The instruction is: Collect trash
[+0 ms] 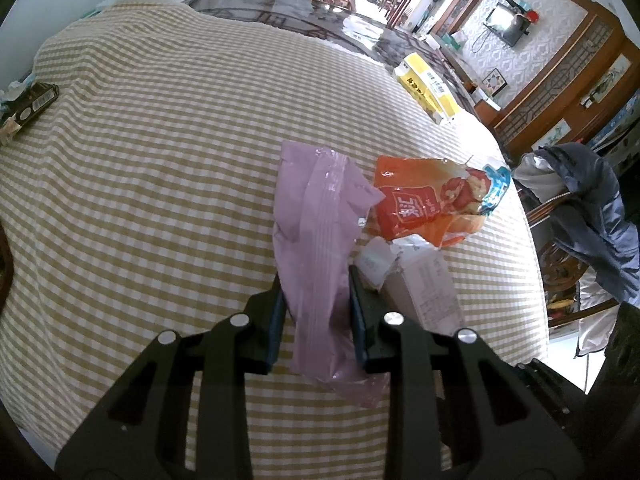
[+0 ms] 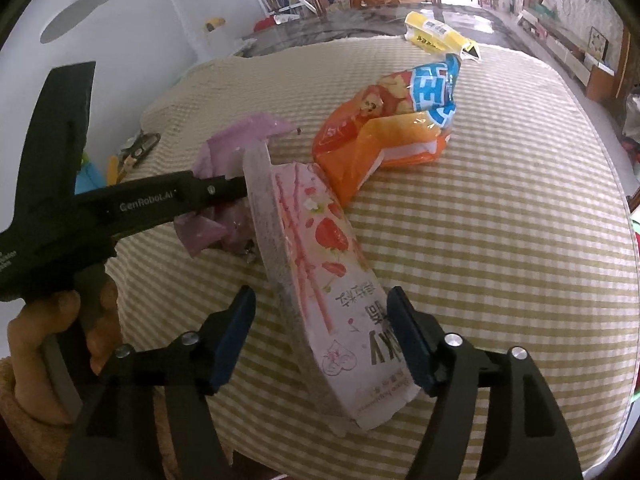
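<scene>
Left wrist view: left hand-held gripper (image 1: 317,312) clamped on crumpled purple plastic bag (image 1: 316,216), over gingham-clothed worktop (image 1: 160,160); orange snack wrapper (image 1: 432,200) just beside.

Right wrist view: right hand-held gripper (image 2: 320,336) part-open, astride pink strawberry biscuit box (image 2: 320,280); pad contact unclear.

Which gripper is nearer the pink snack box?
Right. The right gripper straddles the pink snack box; the left gripper is beside it, shut on the purple bag.

Colours on the table
Tan-and-white checked tablecloth (image 1: 160,200); lilac plastic bag (image 1: 316,240); orange-red snack packet (image 2: 384,128) with blue end; pink strawberry-print box (image 2: 332,280); yellow box (image 1: 428,88) near far edge.
</scene>
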The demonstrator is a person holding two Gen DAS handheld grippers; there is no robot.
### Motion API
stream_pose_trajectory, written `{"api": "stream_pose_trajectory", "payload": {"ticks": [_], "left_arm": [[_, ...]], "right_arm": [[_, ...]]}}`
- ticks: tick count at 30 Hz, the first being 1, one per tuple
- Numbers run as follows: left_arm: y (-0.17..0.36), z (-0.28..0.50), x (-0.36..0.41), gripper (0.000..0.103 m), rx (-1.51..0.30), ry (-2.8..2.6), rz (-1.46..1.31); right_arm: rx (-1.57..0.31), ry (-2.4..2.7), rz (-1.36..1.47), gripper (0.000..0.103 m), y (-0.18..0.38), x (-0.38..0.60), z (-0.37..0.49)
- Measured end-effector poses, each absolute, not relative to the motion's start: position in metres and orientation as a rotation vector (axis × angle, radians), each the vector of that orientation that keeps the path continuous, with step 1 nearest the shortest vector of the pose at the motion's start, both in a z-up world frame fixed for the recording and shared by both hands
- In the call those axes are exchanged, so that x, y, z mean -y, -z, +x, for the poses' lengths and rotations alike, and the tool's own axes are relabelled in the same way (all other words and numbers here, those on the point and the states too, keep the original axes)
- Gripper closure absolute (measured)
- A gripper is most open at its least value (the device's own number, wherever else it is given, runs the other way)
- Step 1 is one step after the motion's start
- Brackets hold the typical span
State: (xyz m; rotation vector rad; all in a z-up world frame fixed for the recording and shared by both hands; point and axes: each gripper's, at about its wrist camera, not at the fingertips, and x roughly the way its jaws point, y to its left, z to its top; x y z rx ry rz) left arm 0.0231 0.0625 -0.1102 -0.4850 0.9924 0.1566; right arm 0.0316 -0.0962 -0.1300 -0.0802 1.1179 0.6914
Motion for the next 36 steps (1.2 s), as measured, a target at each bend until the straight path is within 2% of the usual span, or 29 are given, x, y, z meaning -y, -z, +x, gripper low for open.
{"api": "stream_pose_trajectory", "payload": {"ticks": [2, 3, 4, 12, 16, 24, 36], "left_arm": [[0.11, 0.023, -0.062, 0.076, -0.989, -0.156, -0.486], [0.109, 0.022, -0.063, 0.076, -0.987, -0.157, -0.486], [0.109, 0.022, -0.063, 0.076, -0.984, -0.159, -0.486], [0.084, 0.008, -0.066, 0.076, -0.884, -0.178, -0.453], [0.063, -0.003, -0.059, 0.076, -0.818, -0.19, -0.384], [0.027, -0.014, -0.038, 0.076, -0.733, -0.188, -0.307], [0.006, -0.017, 0.008, 0.076, -0.726, -0.098, -0.28]], "right_arm": [[-1.112, -0.686, -0.101, 0.038, 0.13, 0.095, 0.03], [-1.102, -0.67, -0.133, 0.048, 0.13, 0.094, 0.029], [-1.093, -0.665, -0.147, 0.051, 0.13, 0.093, 0.028], [-1.052, -0.675, -0.111, 0.06, 0.117, 0.1, 0.025], [-1.015, -0.665, -0.035, 0.07, 0.101, 0.116, 0.026], [-0.985, -0.65, 0.103, 0.073, 0.084, 0.151, 0.026], [-0.871, -0.609, 0.335, 0.073, 0.044, 0.224, 0.017]]}}
